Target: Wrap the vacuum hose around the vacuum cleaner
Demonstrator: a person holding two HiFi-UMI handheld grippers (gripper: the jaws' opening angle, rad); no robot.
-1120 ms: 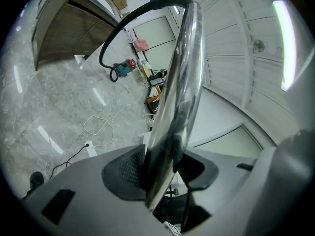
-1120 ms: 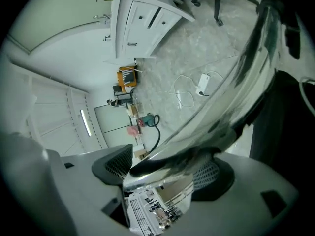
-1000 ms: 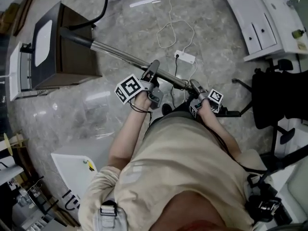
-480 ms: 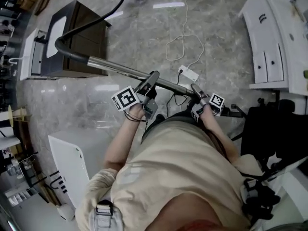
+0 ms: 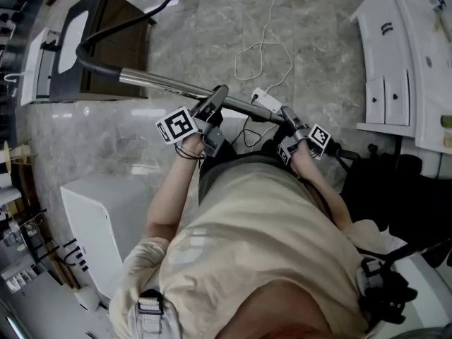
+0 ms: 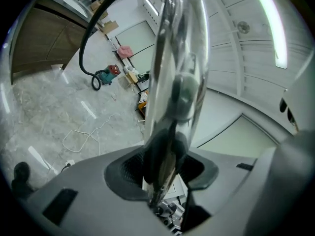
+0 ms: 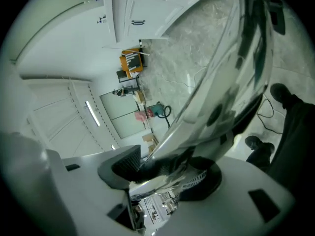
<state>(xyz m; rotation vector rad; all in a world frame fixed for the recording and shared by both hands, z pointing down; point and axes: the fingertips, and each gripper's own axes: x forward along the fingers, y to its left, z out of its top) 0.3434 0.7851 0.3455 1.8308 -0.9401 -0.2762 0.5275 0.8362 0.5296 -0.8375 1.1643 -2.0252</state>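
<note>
Marble floor point(image 5: 332, 62), dark cabinet point(image 5: 67, 83) at upper left. Left hand-held gripper point(image 5: 214, 103) pinches the chrome wand point(image 5: 159, 83). Right hand-held gripper point(image 5: 287, 116) has just been closing, with its pads against the same wand nearer the body. Black vacuum hose point(image 5: 134, 21) runs from the wand's far bend across the floor.

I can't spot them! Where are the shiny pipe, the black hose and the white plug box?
shiny pipe point(image 5: 162, 85), head view, middle of its bare metal
black hose point(image 5: 127, 25), head view, midway along its curve
white plug box point(image 5: 267, 102), head view, its top face
</note>
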